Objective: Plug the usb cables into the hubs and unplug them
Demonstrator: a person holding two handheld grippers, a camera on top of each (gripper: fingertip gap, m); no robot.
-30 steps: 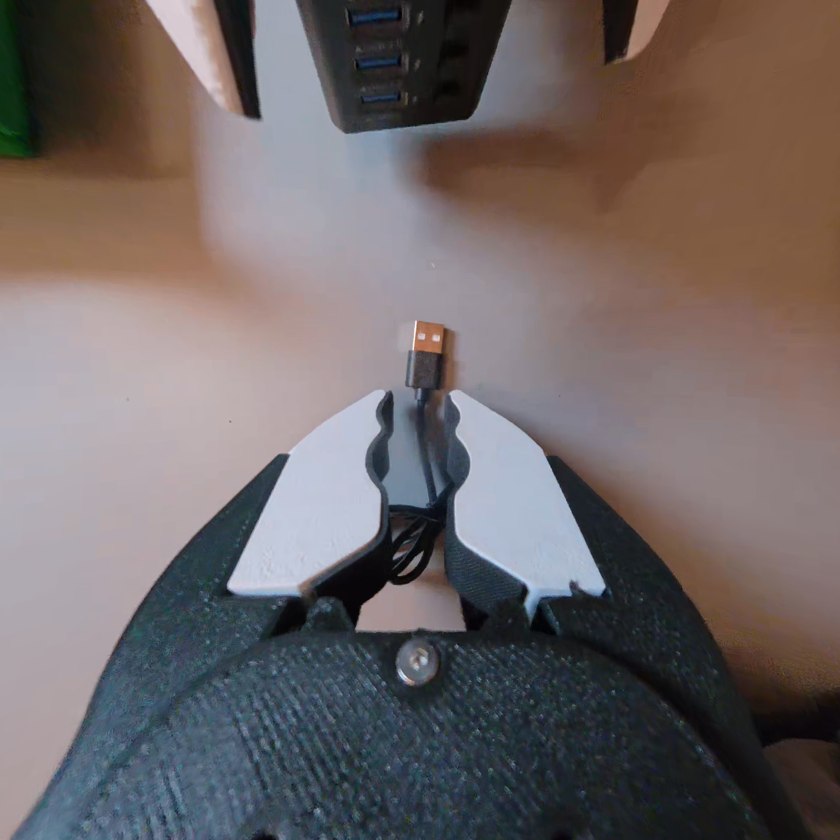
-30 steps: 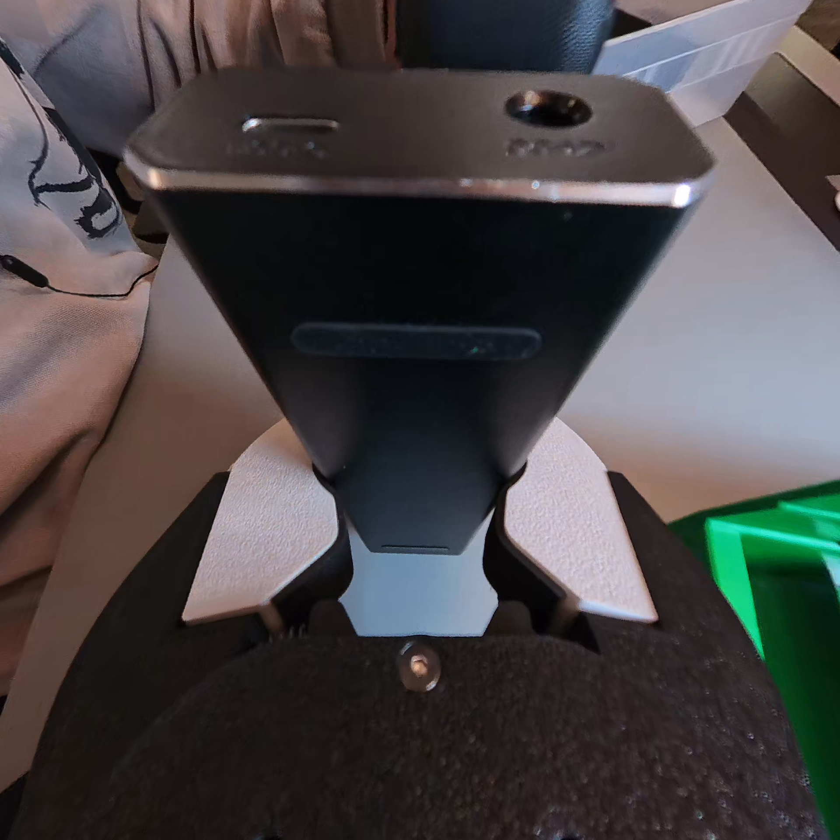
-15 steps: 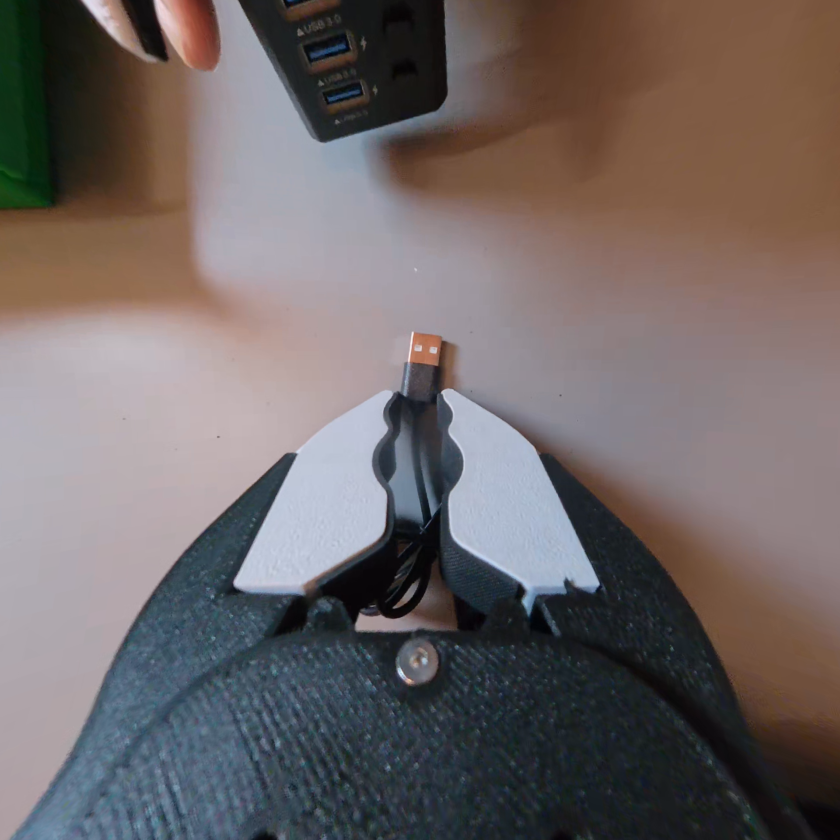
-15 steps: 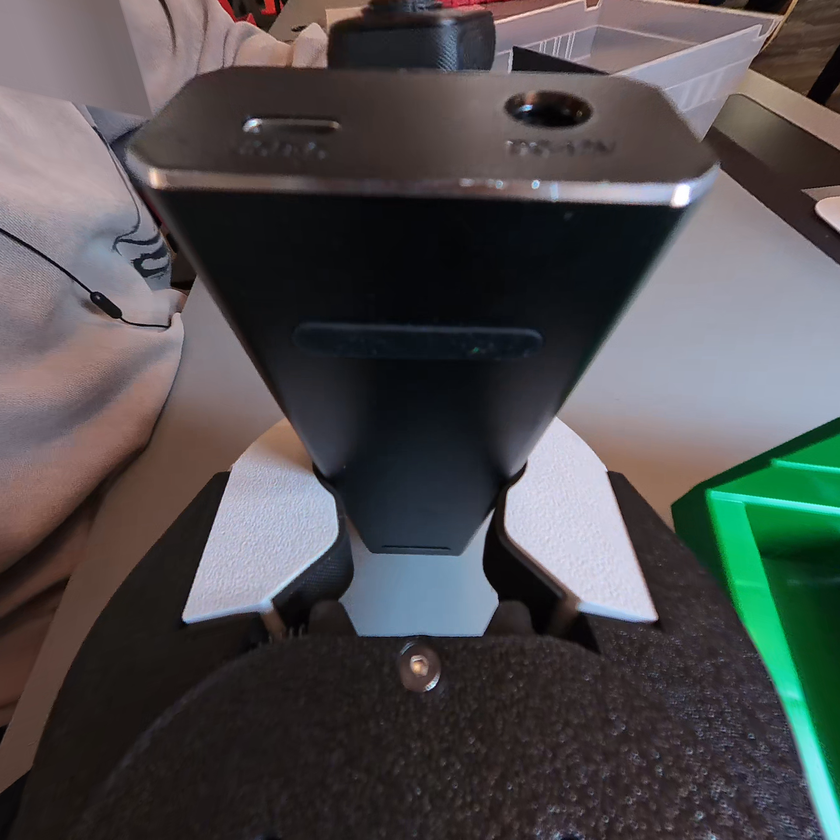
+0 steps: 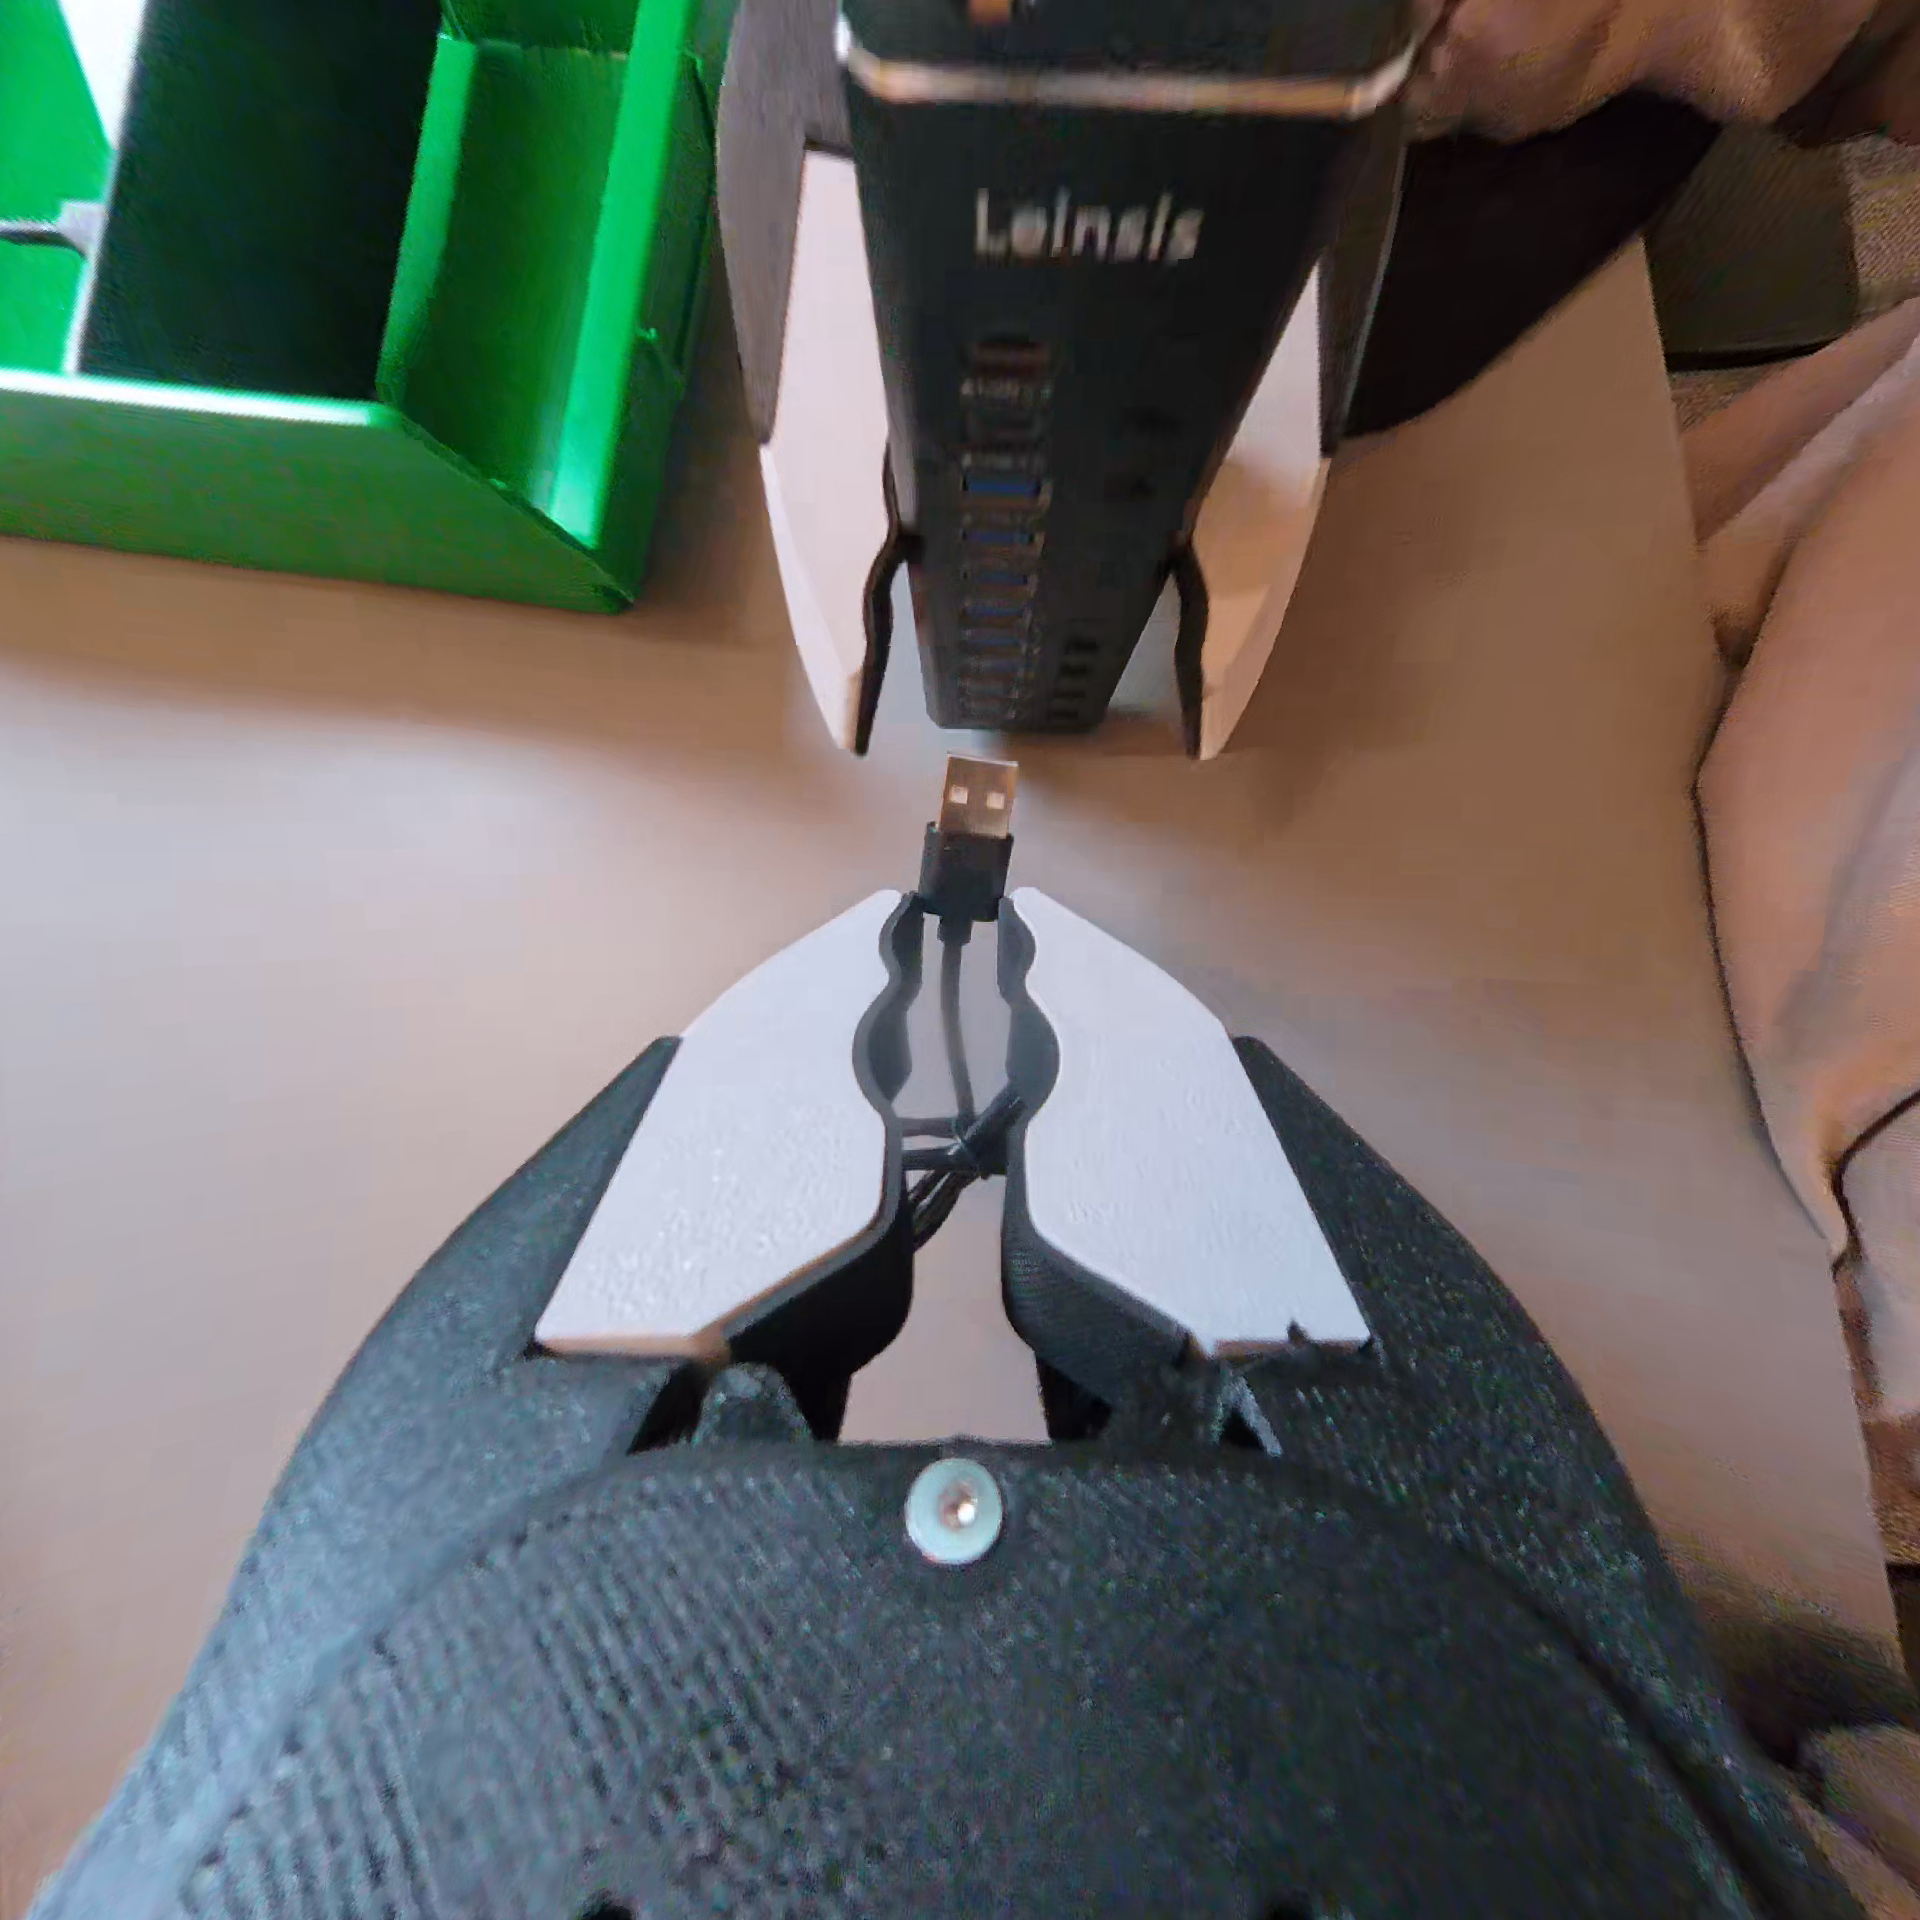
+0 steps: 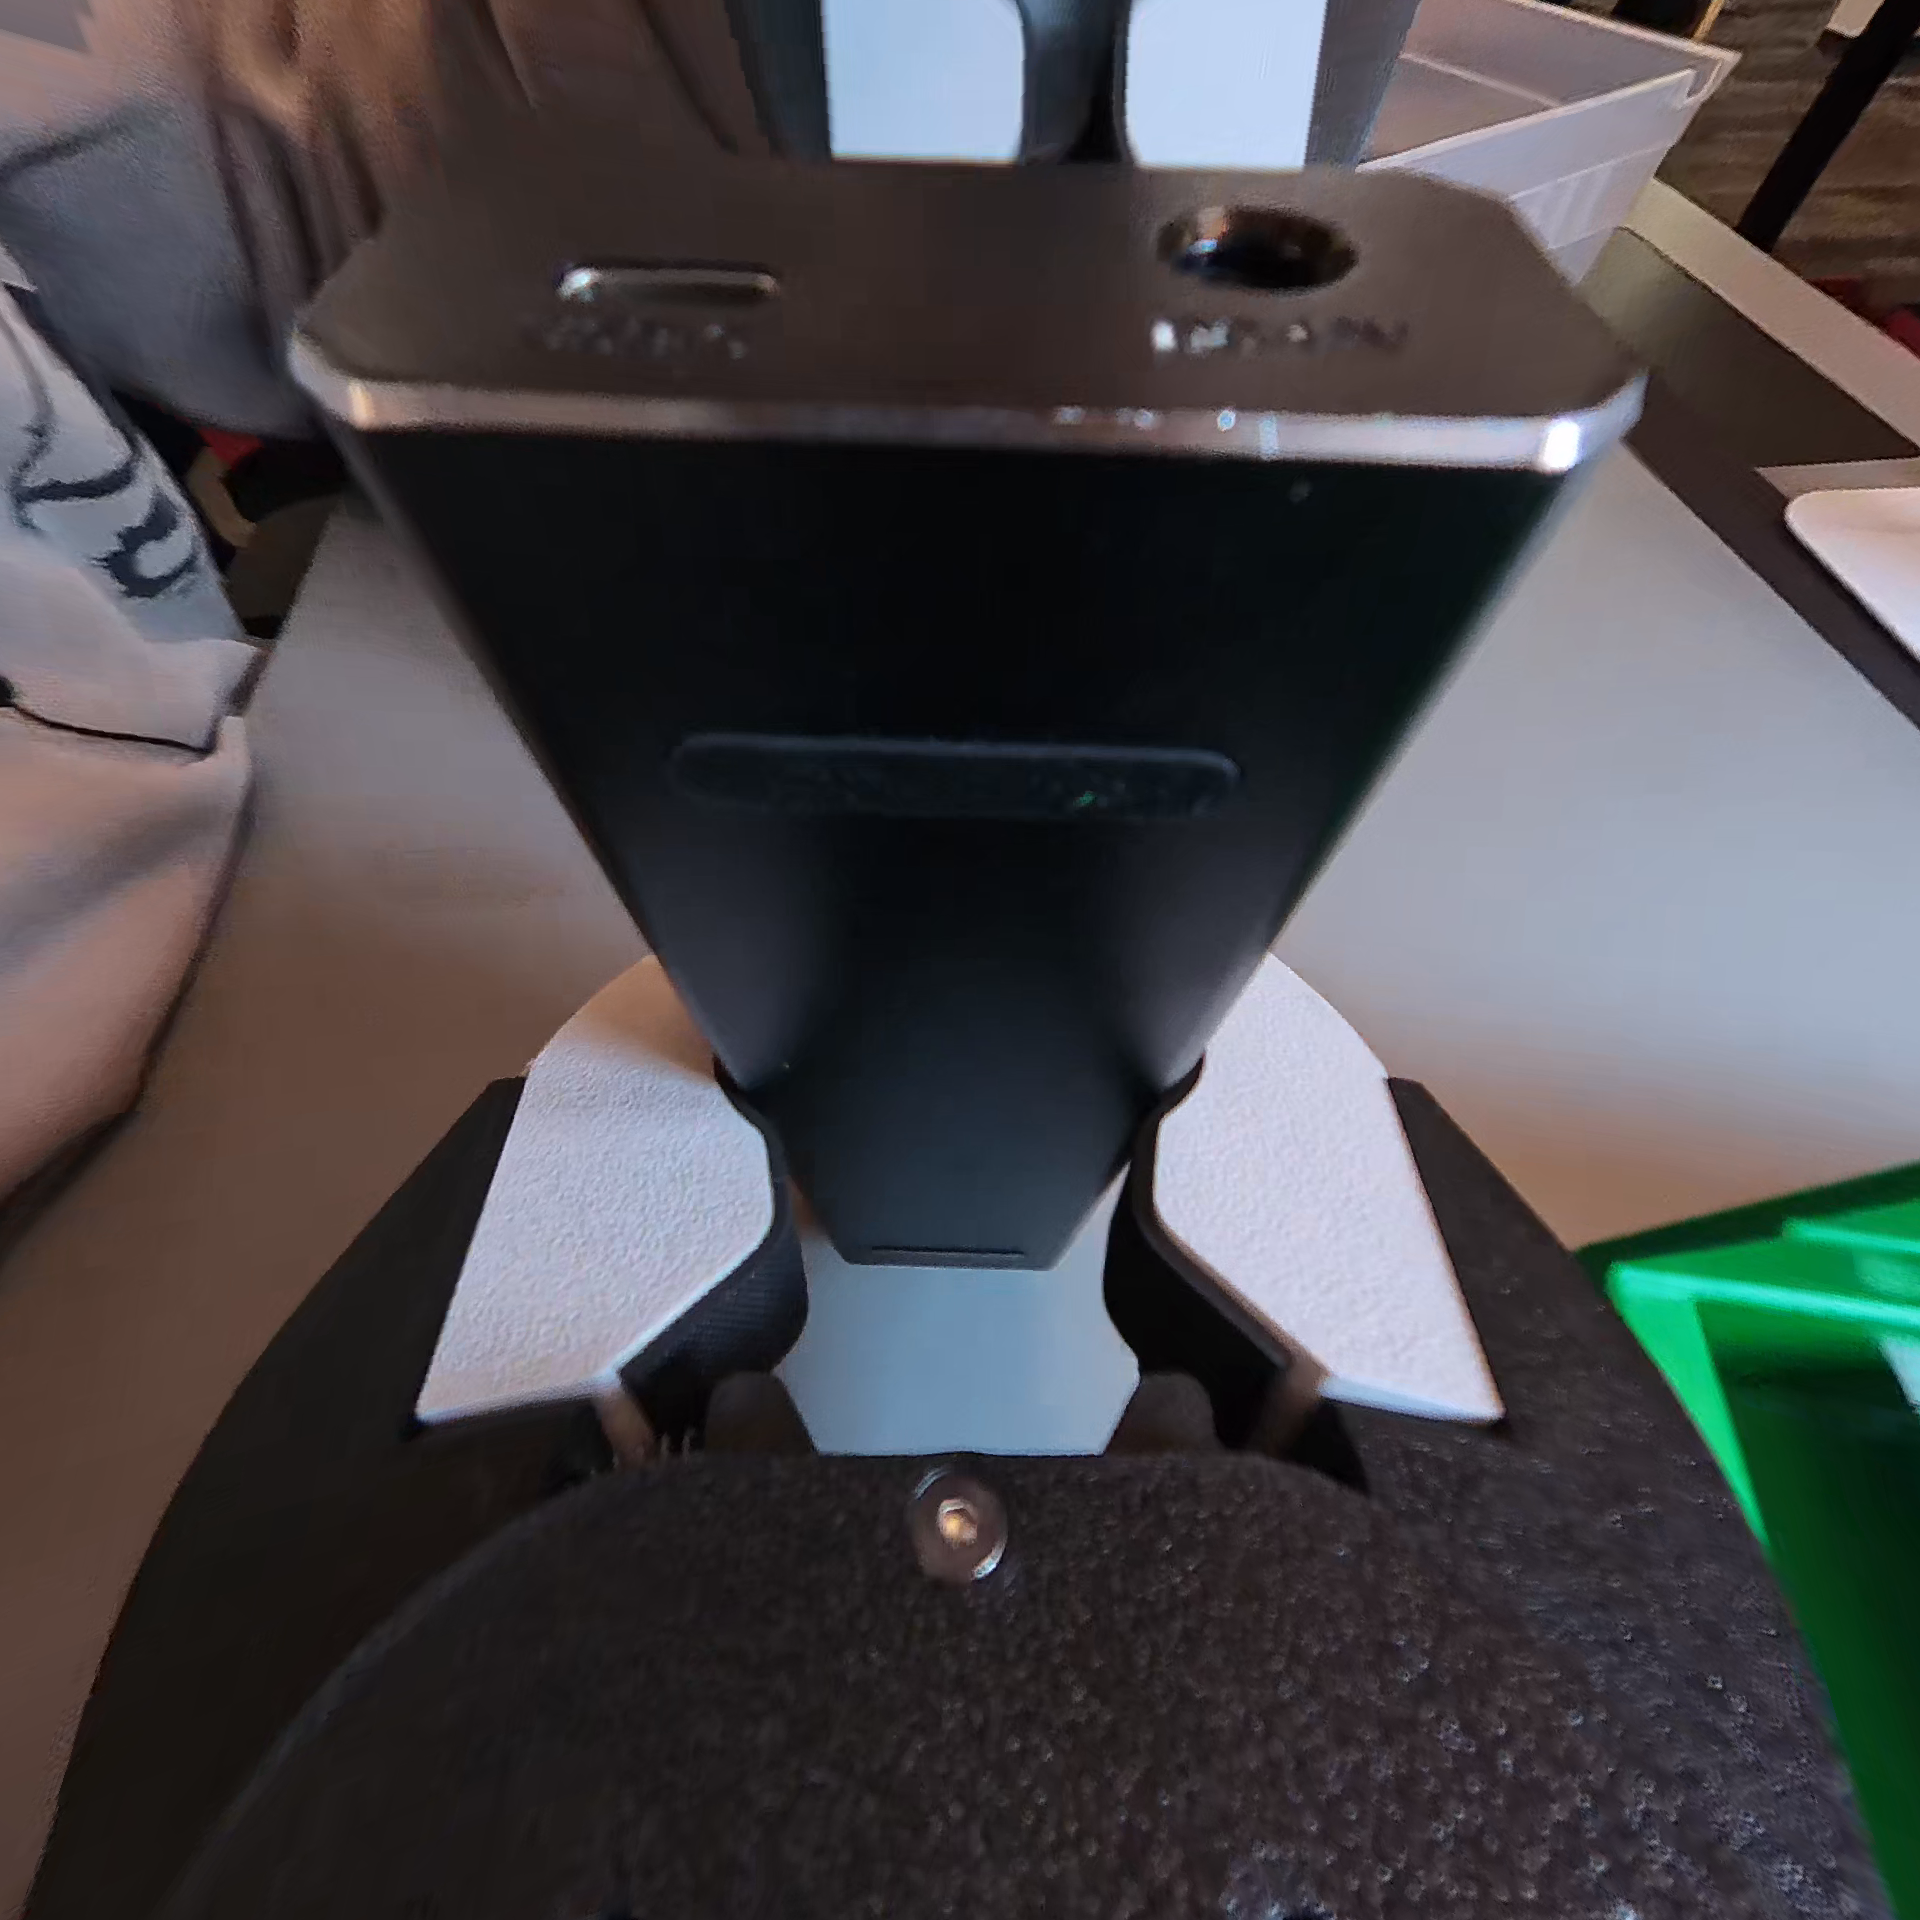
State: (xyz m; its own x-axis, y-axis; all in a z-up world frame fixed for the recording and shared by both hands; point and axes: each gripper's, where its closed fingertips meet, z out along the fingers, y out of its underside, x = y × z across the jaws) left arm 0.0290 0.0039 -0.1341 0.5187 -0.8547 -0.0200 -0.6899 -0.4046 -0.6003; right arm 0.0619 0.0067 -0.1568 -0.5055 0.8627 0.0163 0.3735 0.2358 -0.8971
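Beige table (image 5: 312, 935) | green bin (image 5: 312, 457) at far left | black hub (image 6: 956, 644) clamped in right gripper (image 6: 956, 1164) | left gripper (image 5: 961, 904) pinching USB plug (image 5: 971, 831), tip just short of hub's ports, seemingly unplugged

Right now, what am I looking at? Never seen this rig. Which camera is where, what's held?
No robot arm here: a person holds two hand-held grippers, each with a camera looking along its fingers. In the left wrist view, the left gripper pinches a black USB cable, its metal plug pointing at the hub's row of ports but not yet in. In the right wrist view, the right gripper clamps the black USB hub, seen from its back. Both are above a pale table; a green bin stands on it.
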